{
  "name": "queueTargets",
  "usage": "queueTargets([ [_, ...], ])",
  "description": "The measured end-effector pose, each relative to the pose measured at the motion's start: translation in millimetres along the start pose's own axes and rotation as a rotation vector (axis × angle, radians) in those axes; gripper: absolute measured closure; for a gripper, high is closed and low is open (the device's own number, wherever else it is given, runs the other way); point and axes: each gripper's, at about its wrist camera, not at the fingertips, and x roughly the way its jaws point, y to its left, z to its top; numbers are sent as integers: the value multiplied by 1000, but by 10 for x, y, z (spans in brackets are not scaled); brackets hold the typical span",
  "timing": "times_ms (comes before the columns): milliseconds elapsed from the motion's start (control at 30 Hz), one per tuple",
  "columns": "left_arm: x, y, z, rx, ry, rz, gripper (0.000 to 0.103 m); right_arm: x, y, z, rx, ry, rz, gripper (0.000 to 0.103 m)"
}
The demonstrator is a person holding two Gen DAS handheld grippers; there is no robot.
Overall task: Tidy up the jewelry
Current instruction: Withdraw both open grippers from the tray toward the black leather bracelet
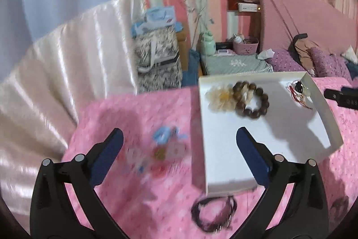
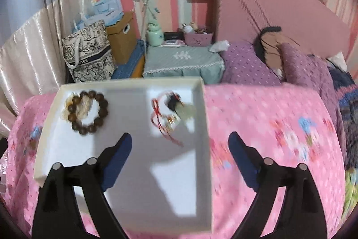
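Observation:
A white tray [image 1: 264, 138] lies on the pink bedspread. In it are a brown wooden bead bracelet [image 1: 251, 99], a pale yellowish bracelet [image 1: 218, 99] beside it, and a red-cord piece with a pale green pendant [image 1: 298, 91] in the far right corner. A dark cord bracelet [image 1: 213, 214] lies on the bedspread just in front of the tray. My left gripper [image 1: 179, 145] is open and empty over the tray's left edge. My right gripper [image 2: 180, 149] is open and empty above the tray [image 2: 125, 171], near the red-cord piece [image 2: 172, 113]. The bead bracelet [image 2: 88, 112] is at far left.
The pink floral bedspread [image 1: 125, 171] covers the bed. Purple pillows [image 2: 250, 66] and a pink headboard [image 2: 279, 6] are at the back right. A green-covered nightstand [image 2: 181, 62], a patterned tote bag [image 2: 89, 53] and a cream curtain [image 1: 44, 73] stand beyond the bed.

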Motion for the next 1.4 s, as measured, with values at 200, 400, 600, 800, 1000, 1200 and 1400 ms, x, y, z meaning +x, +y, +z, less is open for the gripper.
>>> queueTargets([
  [200, -168, 190, -409, -53, 64, -58, 3, -254, -27, -425, -2, 8, -15, 12],
  [400, -293, 320, -723, -93, 108, -84, 3, -453, 32, -816, -110, 28, -79, 4],
  [600, -317, 409, -894, -150, 98, -67, 3, -711, -5, -1035, -66, -26, -96, 4],
  [800, -185, 338, -1001, -126, 117, -92, 3, -824, 89, -1128, 9, -80, -24, 4],
  [1000, 80, 363, -1097, -163, 154, -100, 3, -704, 219, -1164, -50, -57, 39, 4],
  [1200, 284, 331, -1156, -176, 178, -66, 3, -440, 172, -1217, -10, 15, 10, 4],
  [1400, 330, 172, -1158, -115, 169, -23, 3, -253, 194, -1314, 11, 96, 23, 4],
])
